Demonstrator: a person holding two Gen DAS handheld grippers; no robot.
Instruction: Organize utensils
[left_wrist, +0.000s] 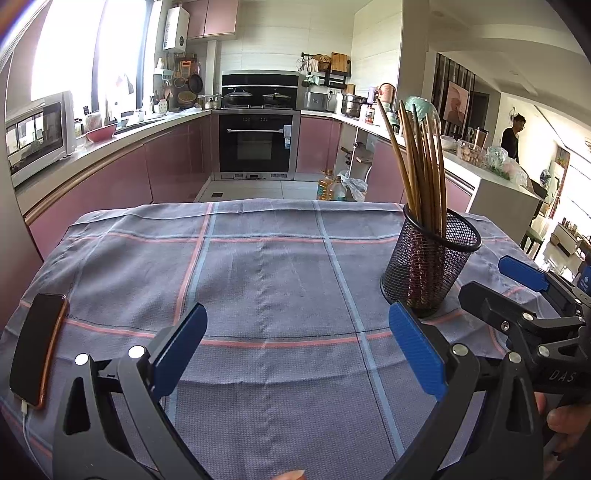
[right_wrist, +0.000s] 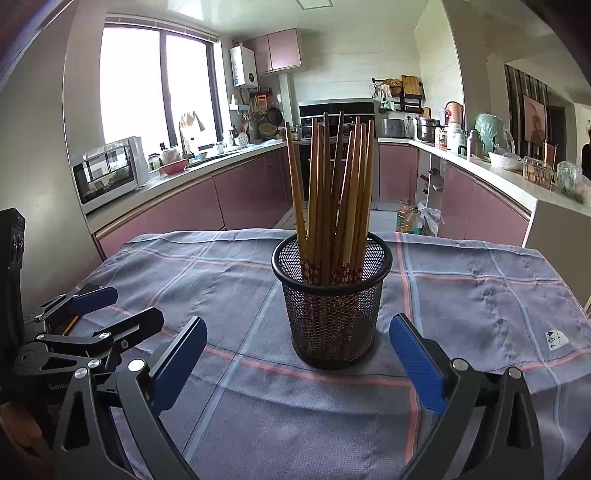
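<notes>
Apparently final step: chopsticks (right_wrist: 328, 192) upright in mesh cup (right_wrist: 332, 306) mid-cloth (right_wrist: 480, 295). Right gripper (right_wrist: 297, 363) spread wide, empty, just short of cup; left gripper (left_wrist: 295, 350) spread, empty. No loose utensils visible; next, pull back without knocking cup.

1. Right gripper (left_wrist: 524, 295), seen from the left wrist view: pale raised letters "DAS" on the black body near the right edge; the word runs on out of frame, remainder not readable.

2. Left gripper (right_wrist: 107, 306), seen from the right wrist view: small pale lettering "GenR" on the black body at the lower left, cut short by the part in front of it.

3. Small white tag (right_wrist: 557, 338) sewn on the checked tablecloth (right_wrist: 480, 295): dark marks or characters, too small to read.

4. Sticker on the oven door (left_wrist: 287, 132): printed, illegible.

5. Wall-mounted water heater (left_wrist: 176, 27): front panel markings too blurred to read.
</notes>
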